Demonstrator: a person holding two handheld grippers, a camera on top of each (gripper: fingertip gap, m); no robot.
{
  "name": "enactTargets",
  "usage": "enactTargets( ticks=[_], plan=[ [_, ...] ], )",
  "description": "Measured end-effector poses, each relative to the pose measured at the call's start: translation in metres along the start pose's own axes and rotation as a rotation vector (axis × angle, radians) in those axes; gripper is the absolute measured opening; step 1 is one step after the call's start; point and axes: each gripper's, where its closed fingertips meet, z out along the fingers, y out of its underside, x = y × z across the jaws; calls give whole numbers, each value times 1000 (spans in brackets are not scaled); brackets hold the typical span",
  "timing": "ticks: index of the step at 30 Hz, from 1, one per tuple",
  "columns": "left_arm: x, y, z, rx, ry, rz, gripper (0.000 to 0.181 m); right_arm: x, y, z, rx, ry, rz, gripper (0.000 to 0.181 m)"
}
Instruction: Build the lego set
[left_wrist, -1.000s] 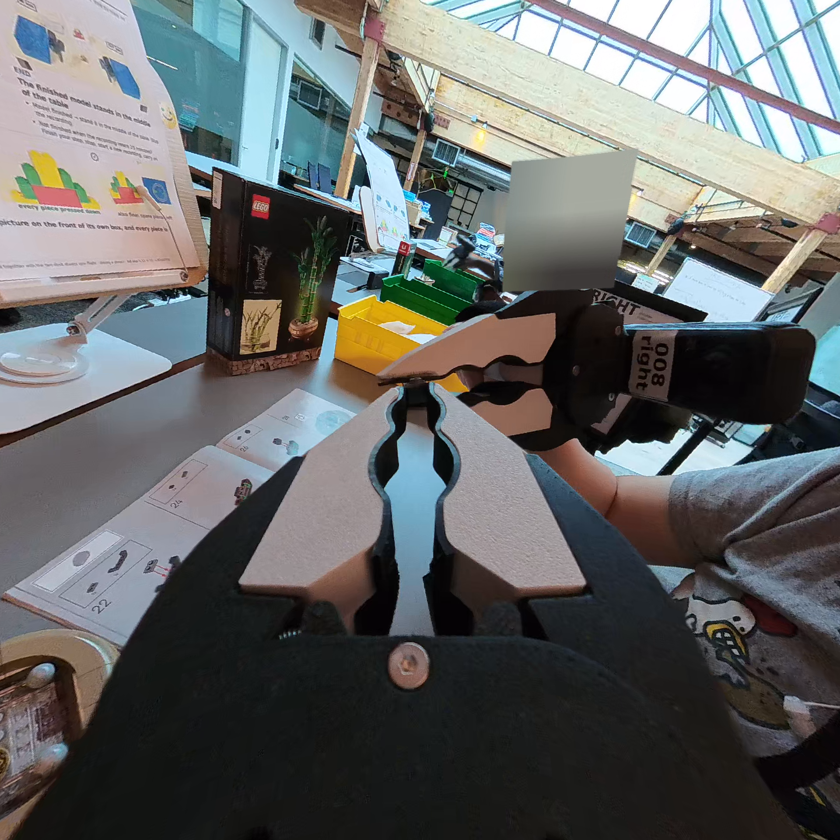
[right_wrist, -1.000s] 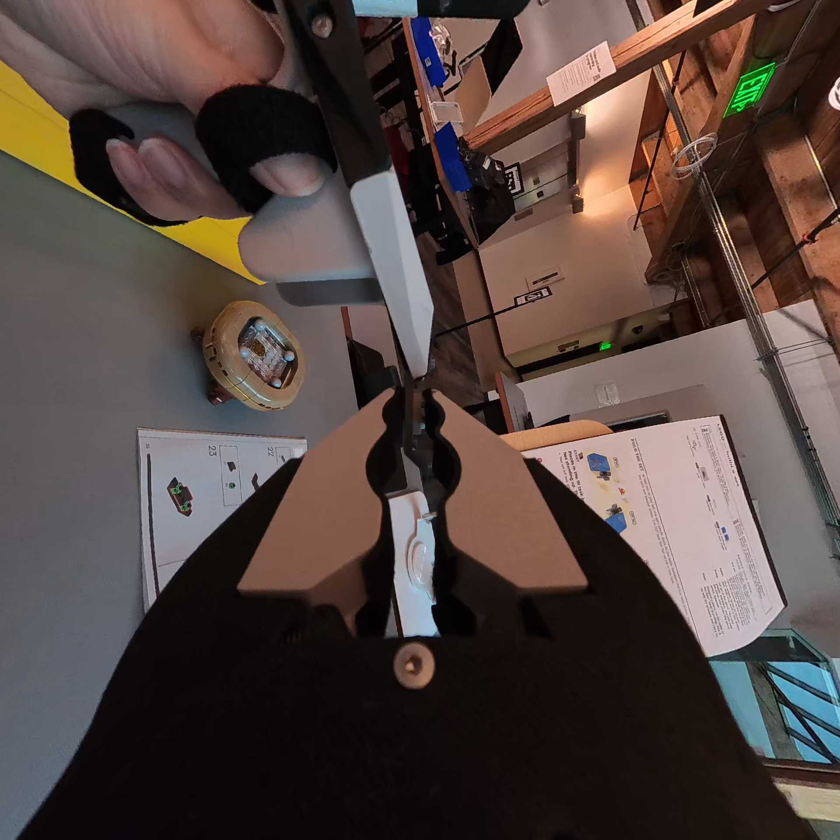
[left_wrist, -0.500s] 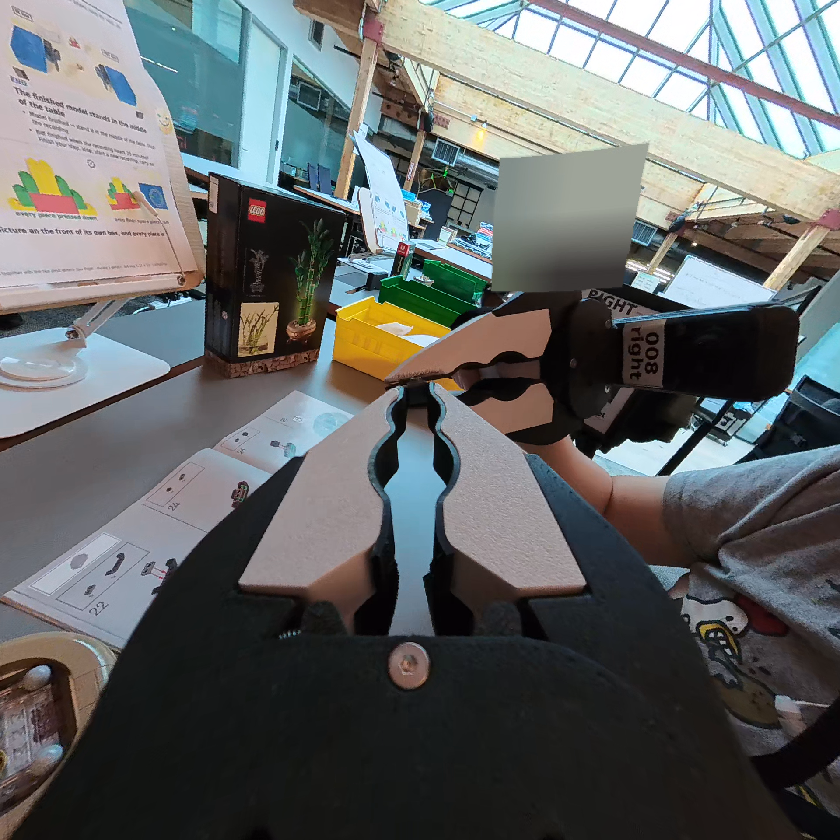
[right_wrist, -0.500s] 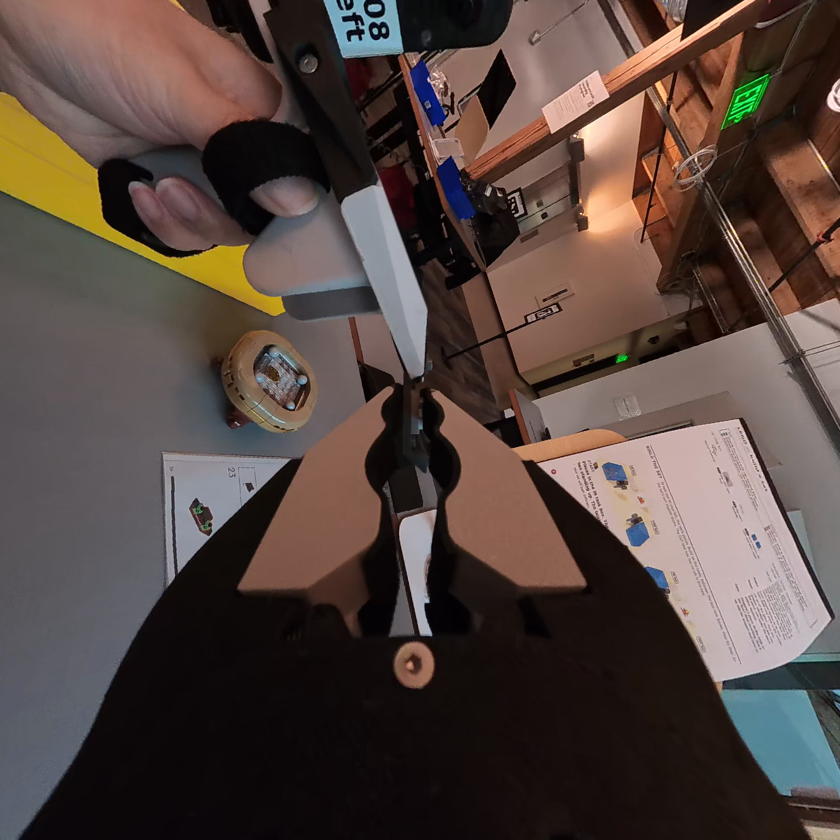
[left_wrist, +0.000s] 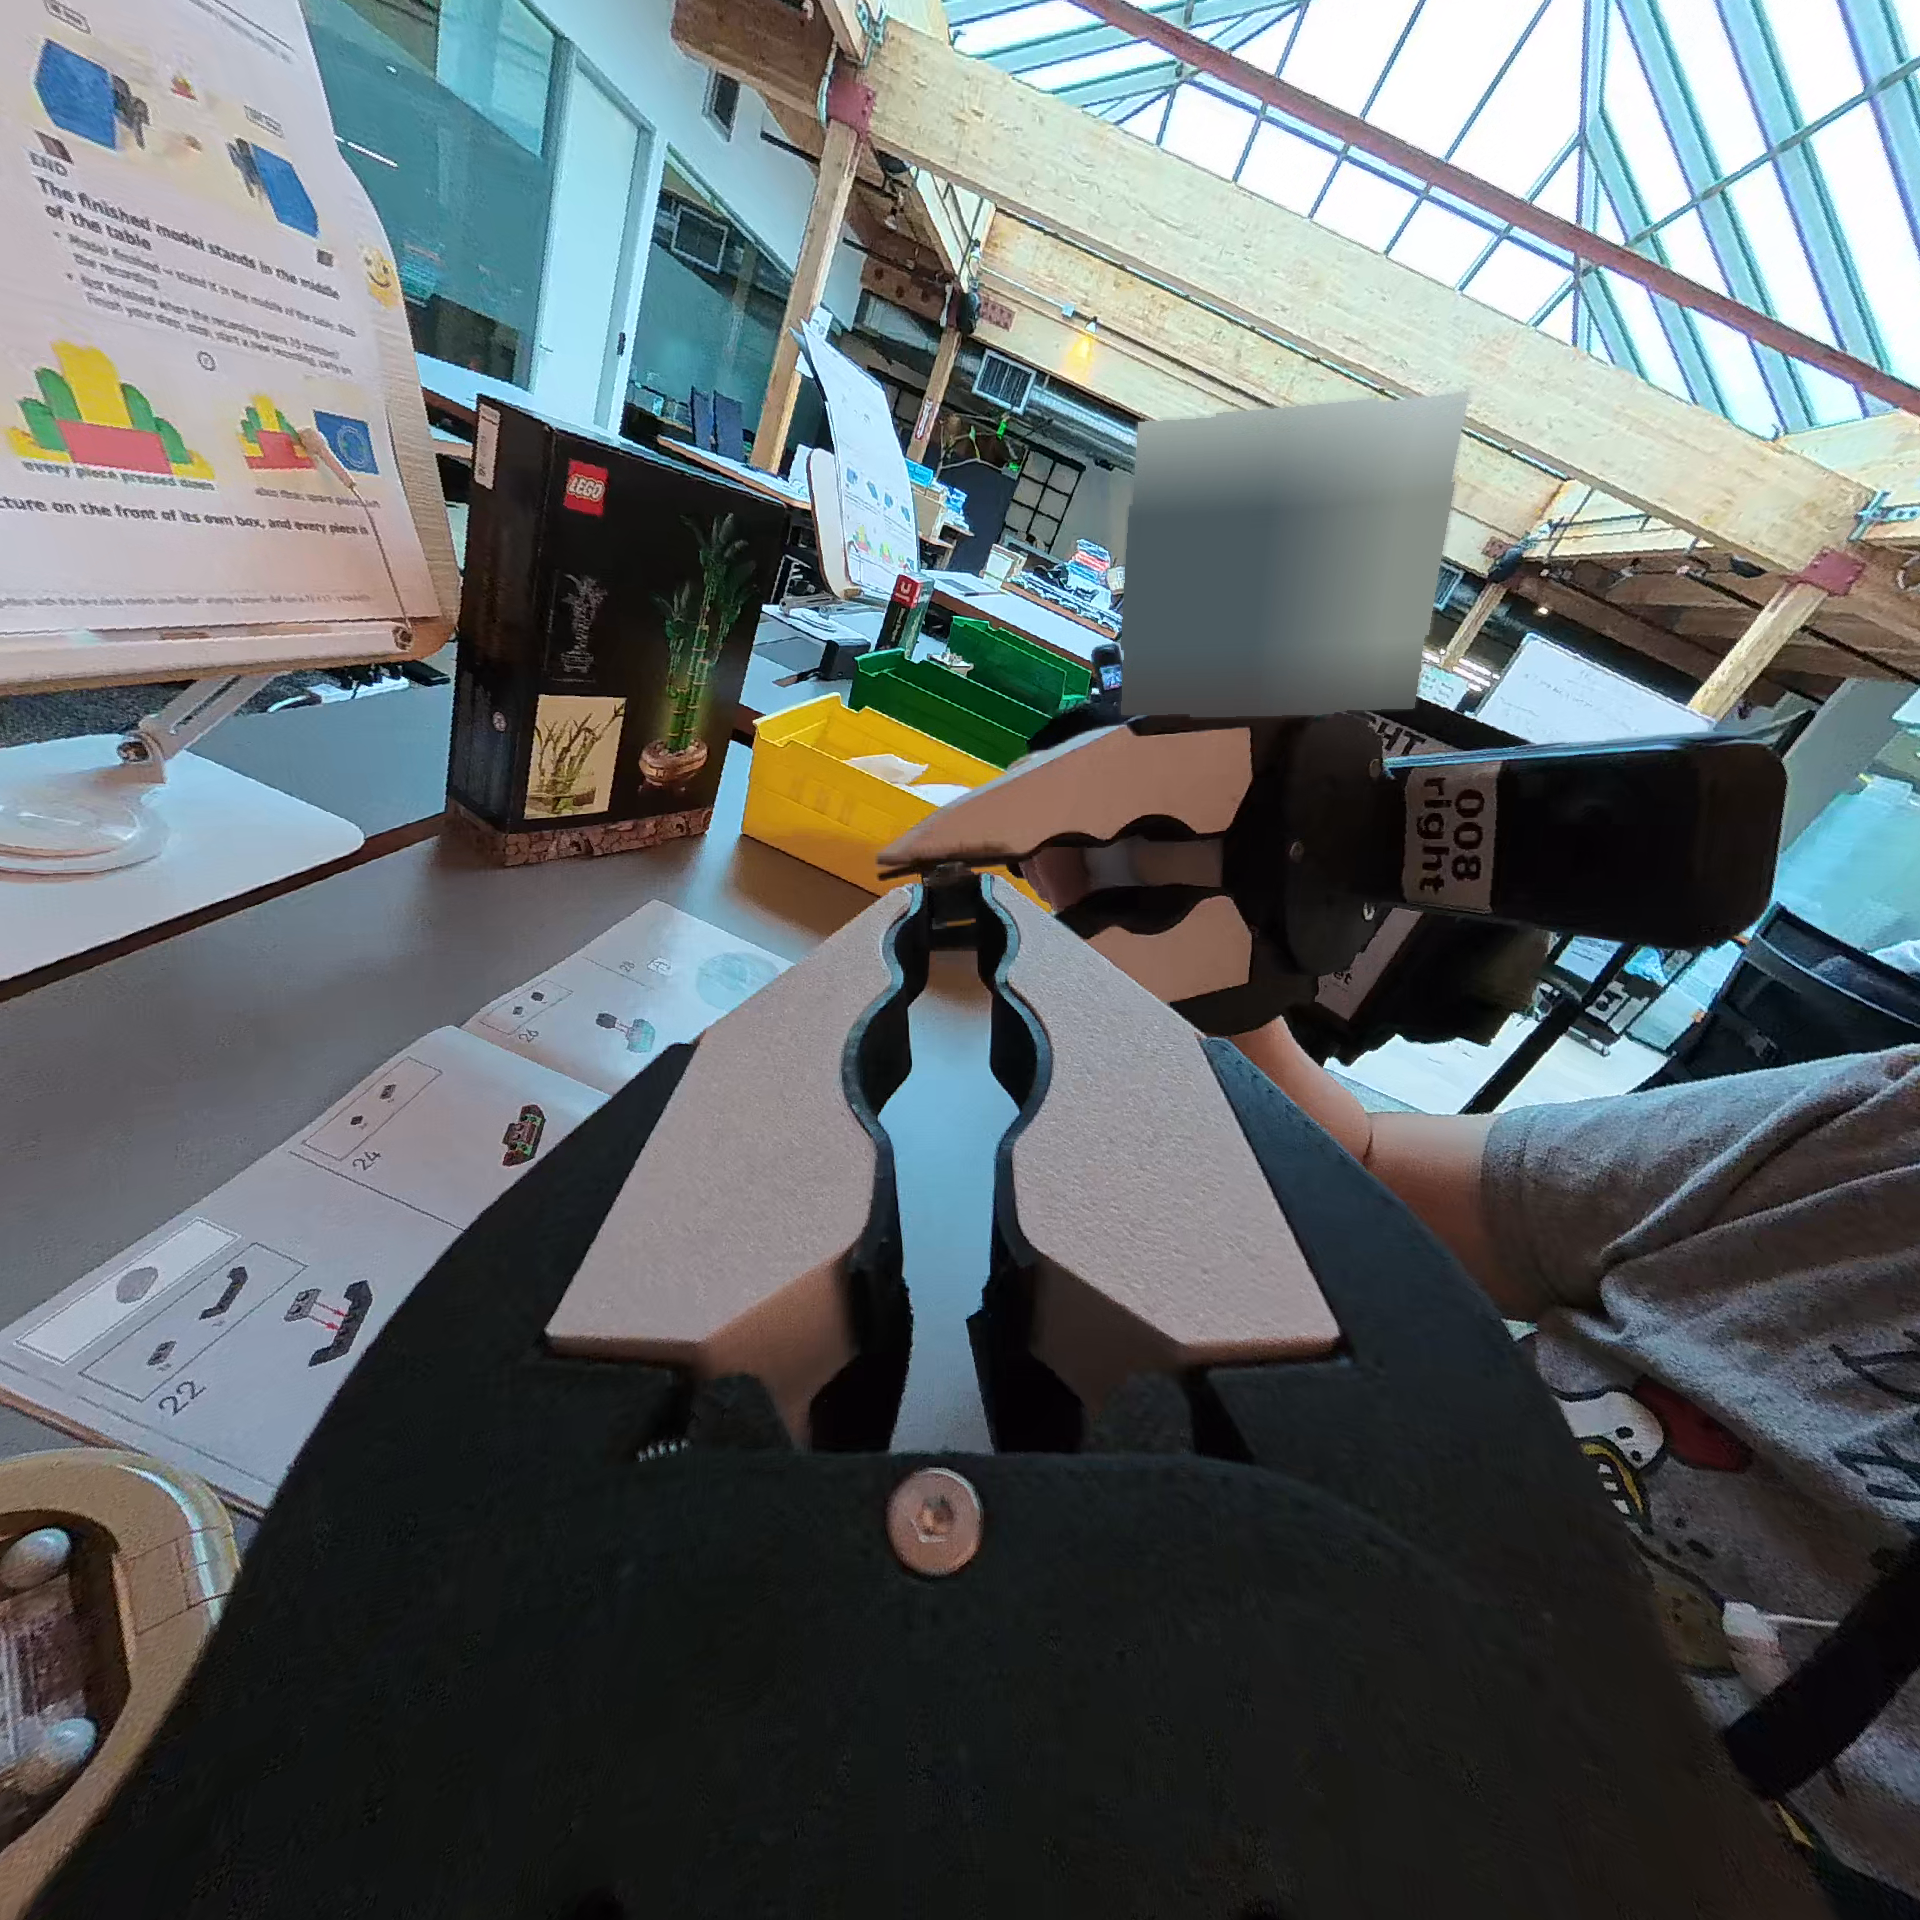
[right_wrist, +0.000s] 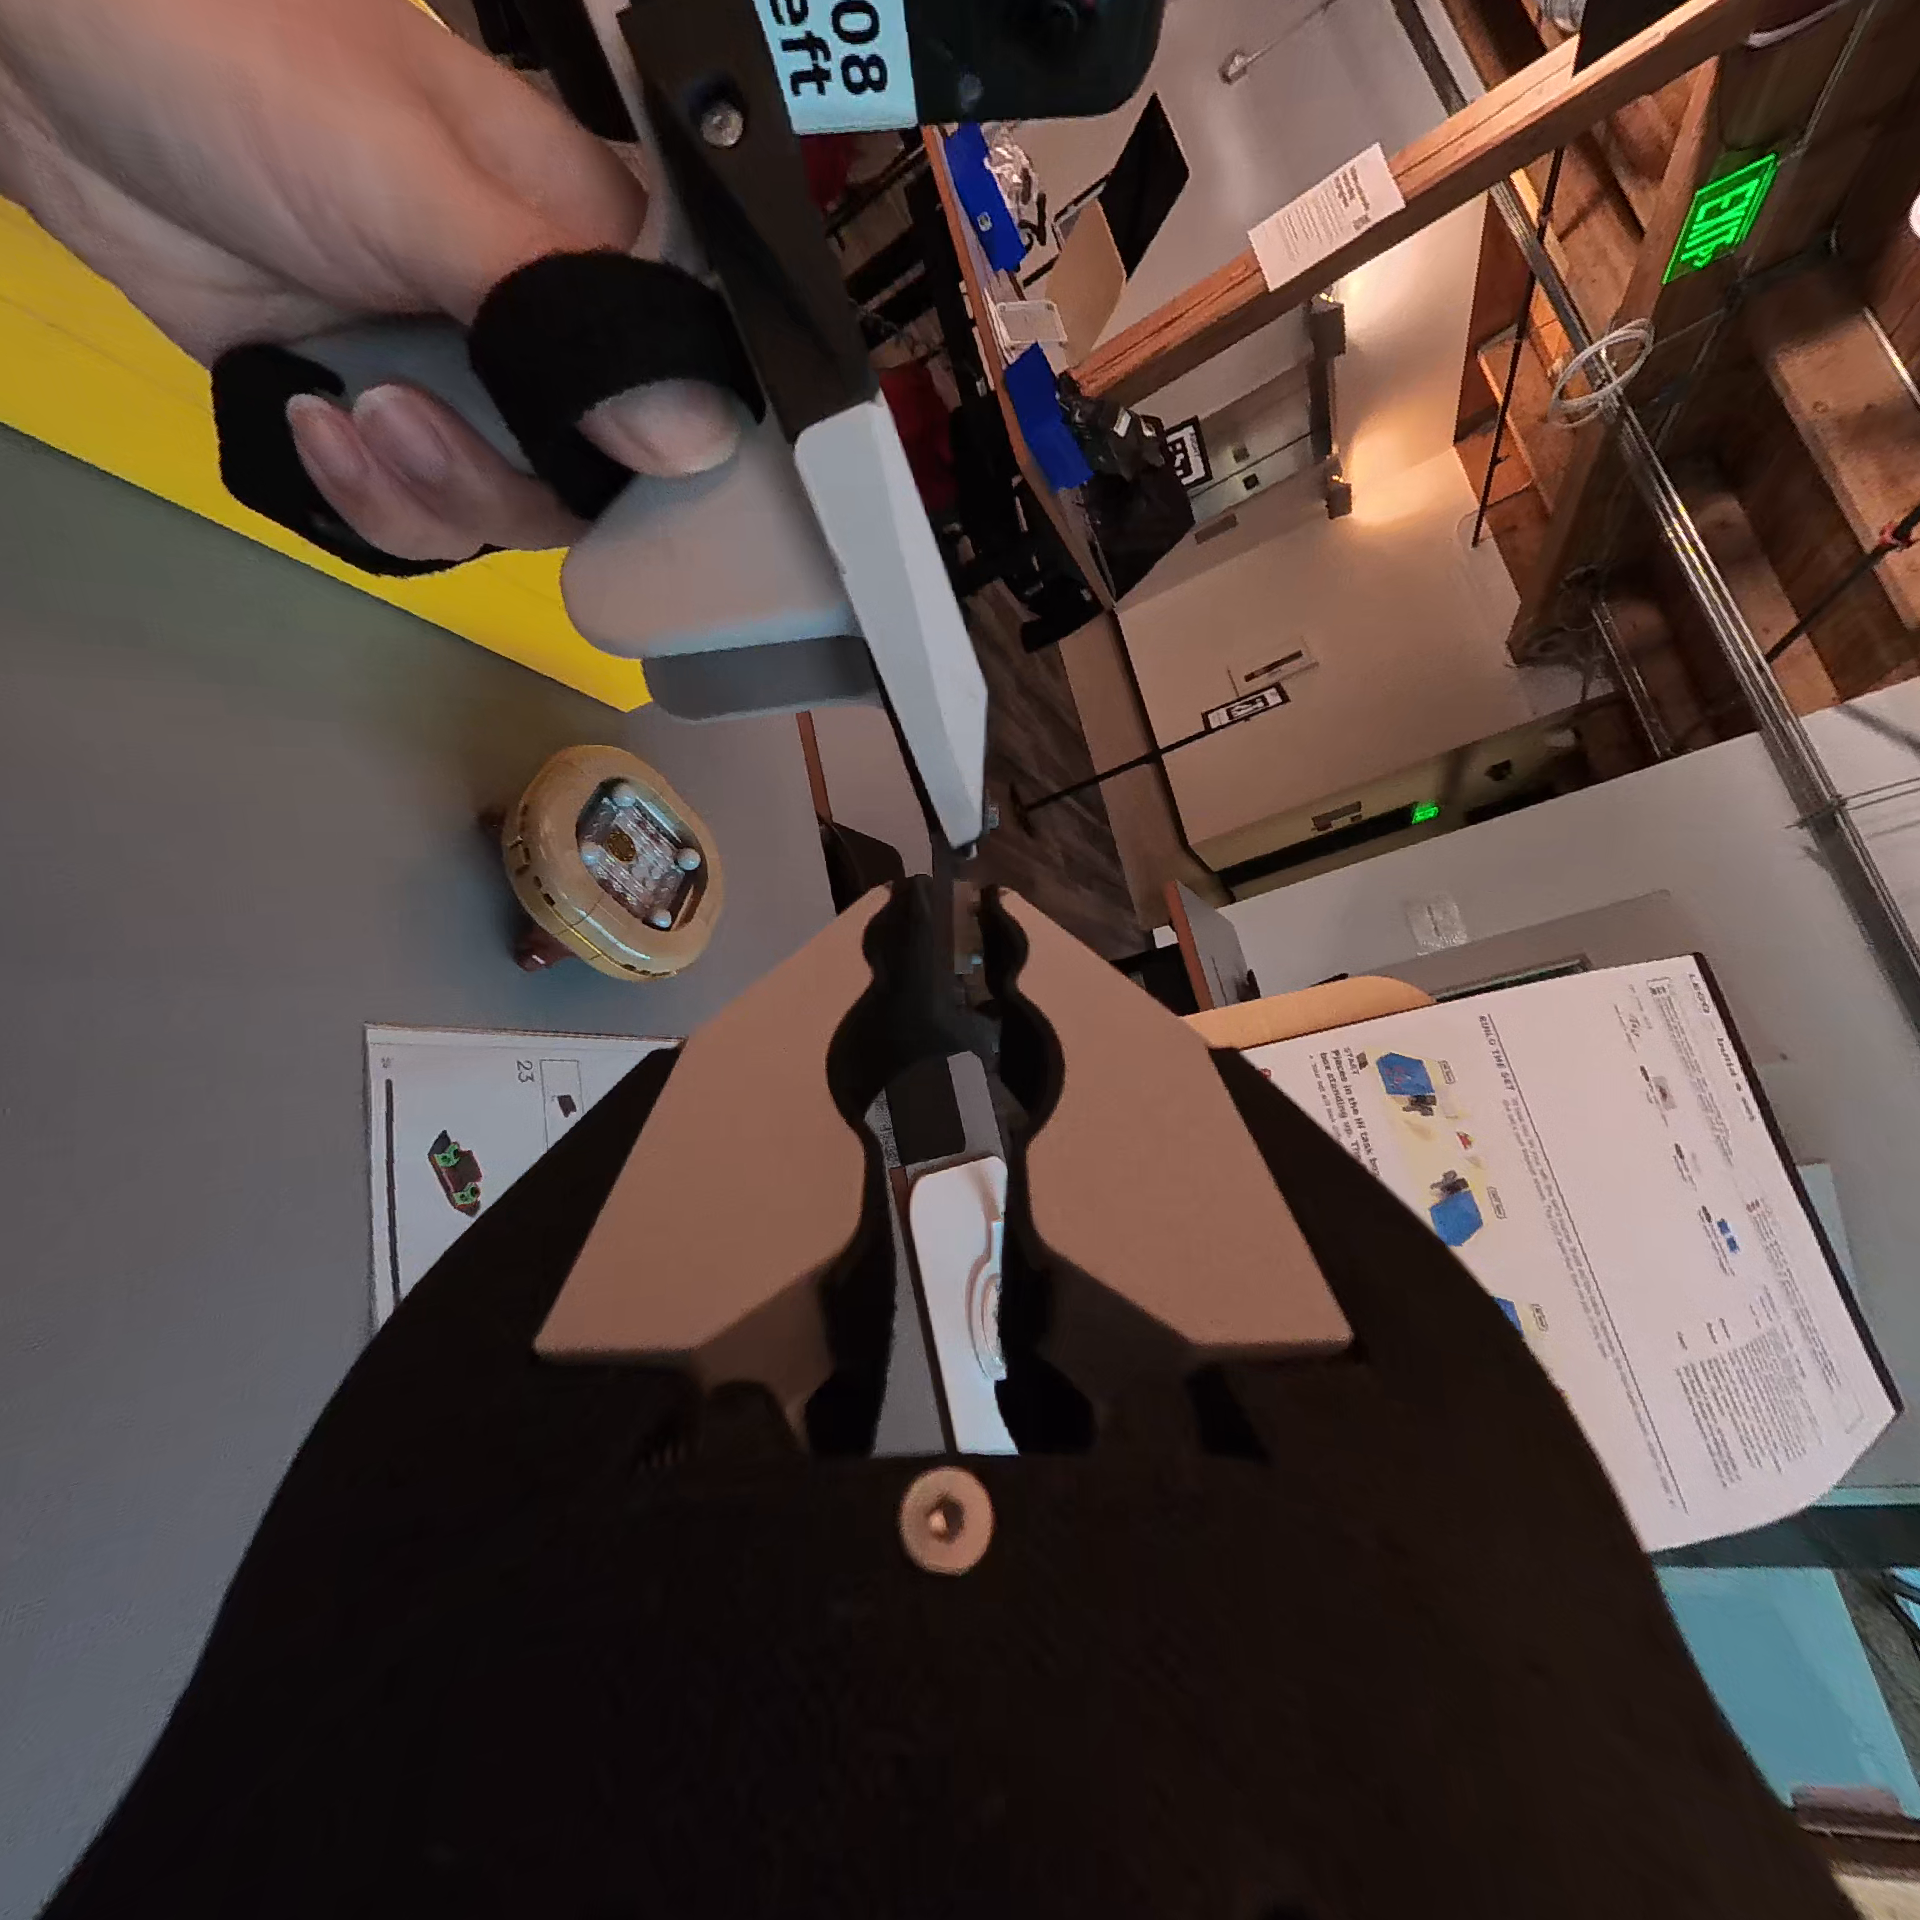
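— What have you got at the tips?

— My left gripper (left_wrist: 951, 902) is pinched shut on a small dark lego piece (left_wrist: 953, 910), held up above the table (left_wrist: 239, 1039). My right gripper (right_wrist: 943, 906) comes in at right angles, closed too, its tips meeting that same piece. I can't make out the piece's exact shape; it is tiny and shadowed.

— Surfaces?

— The fingers (left_wrist: 748, 1174) are matte, grainy tan plates with wavy black inner edges, set in a black body. The table is smooth dark grey. The instruction booklet (left_wrist: 343, 1174) lies flat and open just beside the left gripper, thin white paper. A rounded tan lego model (right_wrist: 613, 868) with a clear studded middle sits on the table, near the booklet.

— Room to move?

— Open table between the booklet and the glossy black set box (left_wrist: 608, 634). A yellow bin (left_wrist: 821, 790) stands behind the tips, with a green bin (left_wrist: 956, 691) just past it. An instruction sheet on a white stand (left_wrist: 177, 343) fills the far left.
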Motion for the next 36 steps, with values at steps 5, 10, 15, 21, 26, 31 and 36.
enactTargets(
  ticks=[5,10,15,21,26,31,36],
  plan=[
    [0,2,1,-15,-19,37,6,1,0,1,-6,17,-25,5],
    [0,2,1,-22,-24,41,6,0,1,1,-12,24,-41,6],
    [-2,4,2,-28,-29,41,6,-1,2,2,-21,25,-53,6],
    [0,6,3,-41,-22,42,6,-3,2,-1,-9,-13,-14,5],
    [-2,7,3,-45,-33,38,6,-4,5,1,-27,-14,-13,5],
    [-1,3,0,-33,-27,29,6,-2,0,2,11,-22,48,6],
    [-2,-1,-3,-14,-28,23,6,5,9,-1,-30,-6,37,14]
  ],
)
